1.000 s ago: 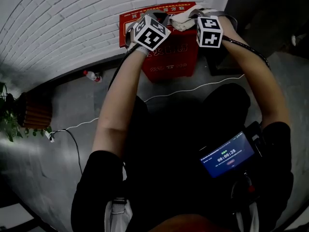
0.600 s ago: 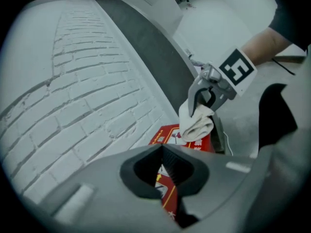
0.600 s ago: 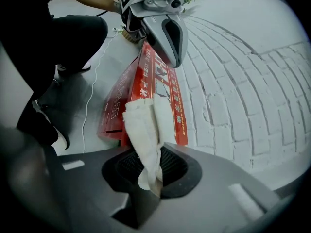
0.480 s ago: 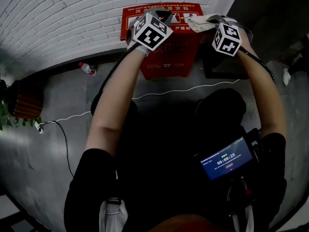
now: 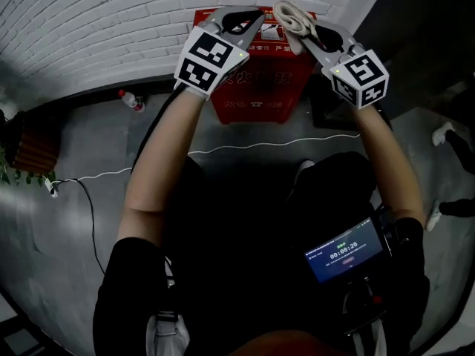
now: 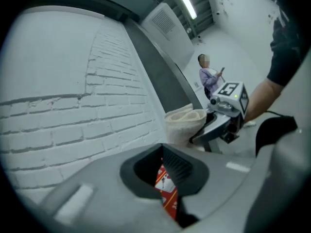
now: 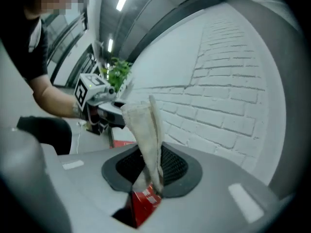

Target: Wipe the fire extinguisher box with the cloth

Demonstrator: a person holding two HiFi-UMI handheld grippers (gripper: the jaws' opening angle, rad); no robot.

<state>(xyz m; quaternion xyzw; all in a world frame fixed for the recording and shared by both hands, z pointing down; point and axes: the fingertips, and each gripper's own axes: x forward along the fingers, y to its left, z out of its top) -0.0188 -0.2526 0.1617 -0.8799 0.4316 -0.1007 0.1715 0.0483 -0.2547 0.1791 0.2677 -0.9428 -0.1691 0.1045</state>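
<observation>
The red fire extinguisher box (image 5: 252, 73) stands on the floor against the white brick wall. My right gripper (image 5: 300, 32) is shut on a folded pale cloth (image 5: 288, 17), held over the box's top right edge. In the right gripper view the cloth (image 7: 146, 135) stands up out of the right gripper (image 7: 150, 178), with the red box (image 7: 143, 203) showing below. My left gripper (image 5: 249, 19) hovers over the box's top left, shut and holding nothing. In the left gripper view only a red sliver of the box (image 6: 166, 193) shows between the jaws, and the cloth (image 6: 184, 125) is beyond.
A plastic bottle (image 5: 132, 101) lies at the wall's foot to the left. A white cable (image 5: 260, 143) runs across the grey floor. A dark cabinet (image 5: 334, 106) stands right of the box. A potted plant (image 5: 22, 154) is far left. Someone's shoe (image 5: 445, 132) is at the right.
Both grippers have risen off the box toward the camera. The cloth has come up from the box's top in the right gripper. The view has shifted slightly.
</observation>
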